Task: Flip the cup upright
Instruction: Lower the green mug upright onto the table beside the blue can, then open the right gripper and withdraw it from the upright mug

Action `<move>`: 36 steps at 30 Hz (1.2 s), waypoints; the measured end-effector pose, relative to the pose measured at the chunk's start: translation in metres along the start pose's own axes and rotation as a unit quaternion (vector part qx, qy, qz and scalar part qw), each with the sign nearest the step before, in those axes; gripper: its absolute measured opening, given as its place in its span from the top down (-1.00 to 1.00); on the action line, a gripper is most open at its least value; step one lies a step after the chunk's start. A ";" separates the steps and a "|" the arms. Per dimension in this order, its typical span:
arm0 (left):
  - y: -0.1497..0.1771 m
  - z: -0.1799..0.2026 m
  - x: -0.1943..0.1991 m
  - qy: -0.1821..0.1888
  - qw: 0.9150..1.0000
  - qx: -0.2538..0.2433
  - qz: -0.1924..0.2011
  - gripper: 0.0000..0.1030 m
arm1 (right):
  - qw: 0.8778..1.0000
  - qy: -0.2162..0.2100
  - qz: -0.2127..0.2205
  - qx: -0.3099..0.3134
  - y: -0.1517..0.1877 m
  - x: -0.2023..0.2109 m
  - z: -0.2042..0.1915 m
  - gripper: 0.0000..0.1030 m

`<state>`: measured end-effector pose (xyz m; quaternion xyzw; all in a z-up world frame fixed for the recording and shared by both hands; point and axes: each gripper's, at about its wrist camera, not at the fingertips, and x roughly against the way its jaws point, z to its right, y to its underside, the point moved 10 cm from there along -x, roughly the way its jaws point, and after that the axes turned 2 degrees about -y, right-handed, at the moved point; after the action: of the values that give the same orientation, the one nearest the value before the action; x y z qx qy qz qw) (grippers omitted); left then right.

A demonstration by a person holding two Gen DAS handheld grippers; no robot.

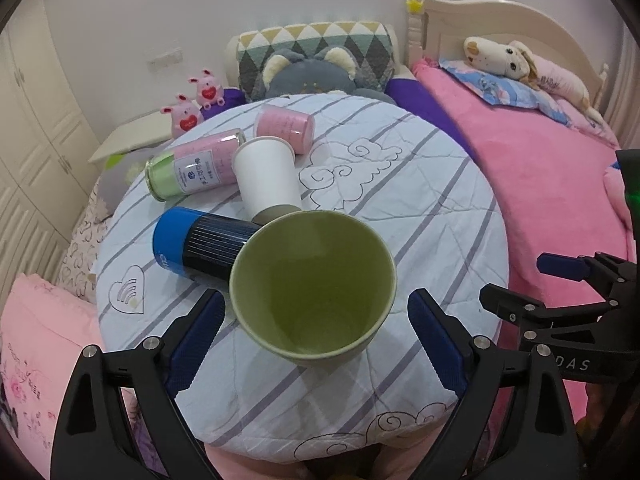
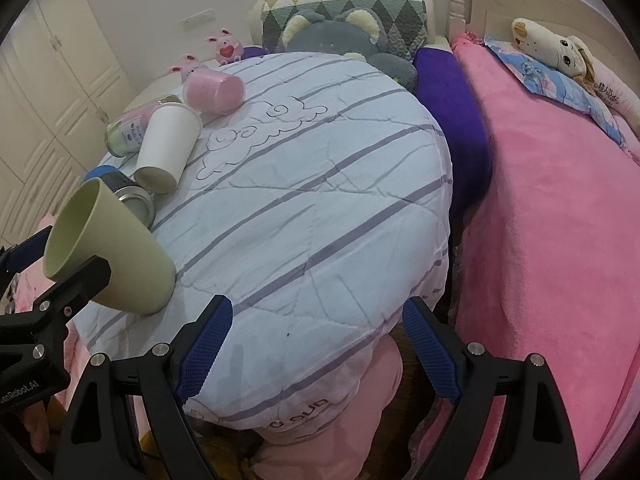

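Observation:
A green cup (image 1: 312,288) stands tilted on its base on the quilt-covered round table (image 1: 420,208), mouth toward my left wrist camera. My left gripper (image 1: 316,340) is open, its blue pads on either side of the cup and apart from it. In the right wrist view the green cup (image 2: 112,248) leans at the left, with the left gripper's finger in front of it. My right gripper (image 2: 316,344) is open and empty over the table's near edge.
A white paper cup (image 1: 266,176) lies on its side behind the green cup. A blue-and-black can (image 1: 196,244), a pink-and-green can (image 1: 196,168) and a pink can (image 1: 284,126) lie nearby. A pink bed (image 1: 540,168) is on the right.

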<state>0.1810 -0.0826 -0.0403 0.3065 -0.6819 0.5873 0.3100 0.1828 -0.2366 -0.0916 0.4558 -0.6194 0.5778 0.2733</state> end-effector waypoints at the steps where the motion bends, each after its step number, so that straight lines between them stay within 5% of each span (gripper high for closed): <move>1: 0.001 -0.001 0.002 0.000 1.000 -0.001 0.002 -0.83 | 1.000 0.001 0.002 0.000 0.001 0.002 -0.001 -0.72; 23: 0.034 -0.028 0.027 0.008 0.999 -0.013 0.034 -0.83 | 0.998 0.033 0.049 0.000 0.032 0.041 -0.047 -0.72; 36: 0.043 -0.041 0.044 0.032 0.996 -0.009 0.087 -0.83 | 0.990 0.054 0.130 -0.009 0.050 0.070 -0.068 -0.72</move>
<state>0.1227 -0.0389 -0.0272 0.2241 -0.7012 0.6154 0.2818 0.0958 -0.1924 -0.0421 0.3372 -0.6628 0.6268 0.2327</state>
